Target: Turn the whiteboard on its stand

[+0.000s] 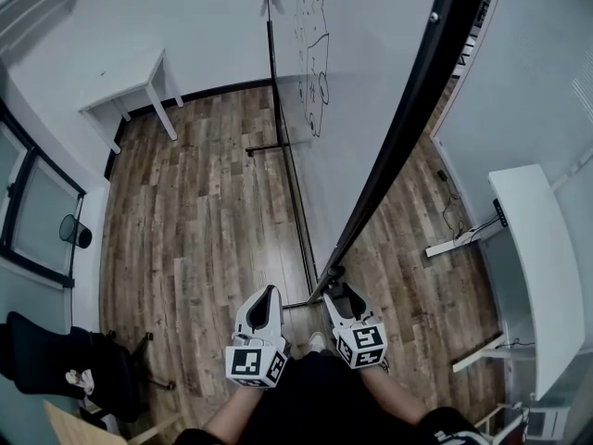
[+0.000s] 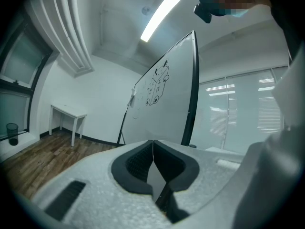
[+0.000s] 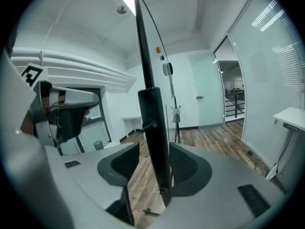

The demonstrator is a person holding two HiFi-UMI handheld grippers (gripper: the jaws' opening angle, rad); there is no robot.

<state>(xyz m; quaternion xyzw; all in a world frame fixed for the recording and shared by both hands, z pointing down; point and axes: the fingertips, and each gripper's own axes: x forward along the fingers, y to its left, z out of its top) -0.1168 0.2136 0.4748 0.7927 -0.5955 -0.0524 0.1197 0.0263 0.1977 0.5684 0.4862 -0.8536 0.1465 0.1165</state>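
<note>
Smooth flat whiteboard (image 1: 371, 91), slim black frame (image 3: 153, 128)

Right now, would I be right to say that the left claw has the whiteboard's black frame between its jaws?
Not quite: it is the right claw that has the whiteboard's black frame between its jaws, as the right gripper view shows. The left claw is closed on nothing.

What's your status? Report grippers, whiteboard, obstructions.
Left gripper shut, empty. Right gripper open, frame edge between its jaws. Whiteboard on its stand. White desk nearby at right.
</note>
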